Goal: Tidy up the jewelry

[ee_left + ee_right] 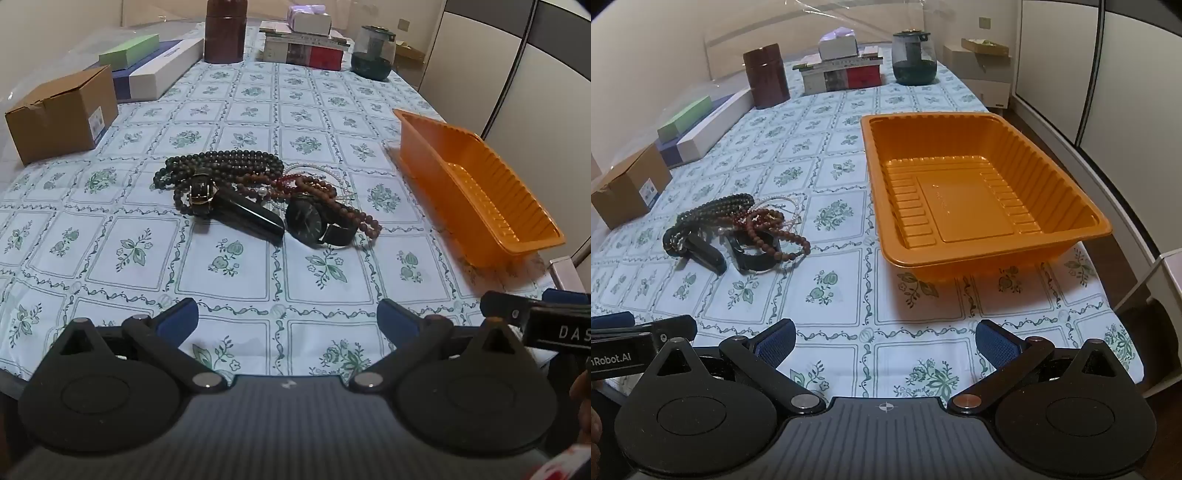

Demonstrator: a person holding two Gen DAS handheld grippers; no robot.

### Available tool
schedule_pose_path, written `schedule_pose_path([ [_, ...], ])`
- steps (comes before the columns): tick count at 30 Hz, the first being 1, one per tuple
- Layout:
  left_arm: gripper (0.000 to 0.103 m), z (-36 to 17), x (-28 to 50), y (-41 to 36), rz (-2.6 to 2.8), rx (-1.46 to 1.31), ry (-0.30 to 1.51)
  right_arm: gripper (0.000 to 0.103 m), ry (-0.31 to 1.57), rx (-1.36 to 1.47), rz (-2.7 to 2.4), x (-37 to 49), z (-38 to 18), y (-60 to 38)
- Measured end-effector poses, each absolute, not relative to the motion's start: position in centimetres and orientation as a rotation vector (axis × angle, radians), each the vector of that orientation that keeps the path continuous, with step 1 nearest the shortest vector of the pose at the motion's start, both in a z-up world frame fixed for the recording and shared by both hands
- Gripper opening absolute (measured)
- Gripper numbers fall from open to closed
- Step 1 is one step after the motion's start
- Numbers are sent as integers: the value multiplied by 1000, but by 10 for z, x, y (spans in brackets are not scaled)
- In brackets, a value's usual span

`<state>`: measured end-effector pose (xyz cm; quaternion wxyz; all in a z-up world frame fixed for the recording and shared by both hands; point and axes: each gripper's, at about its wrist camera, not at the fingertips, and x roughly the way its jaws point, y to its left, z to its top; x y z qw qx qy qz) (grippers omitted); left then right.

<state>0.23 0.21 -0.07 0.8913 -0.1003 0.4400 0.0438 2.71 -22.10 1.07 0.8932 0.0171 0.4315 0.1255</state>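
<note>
Both the left gripper point(286, 317) and right gripper point(886, 338) hover wide open and empty at the table's near edge, jewelry heap point(258, 195) mid-table, orange tray point(979, 192) empty toward the right edge, apparently awaiting the pieces.

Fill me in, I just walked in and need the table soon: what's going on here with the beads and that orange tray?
A person holds a gripper in each hand over the tablecloth, sorting jewelry, but nothing is picked up yet. The left gripper and right gripper are both open and empty. A tangled pile of bead necklaces and two watches lies on the cloth, and the orange tray beside it is empty.
</note>
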Motion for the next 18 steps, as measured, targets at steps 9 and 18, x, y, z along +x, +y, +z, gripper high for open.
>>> schedule_pose_path([
  [9,101,0,0,-1,97,-201,881,103,888,36,260,27,12,-220],
  [18,100,1,0,-3,94,-197,879,103,882,47,255,28,14,-220],
])
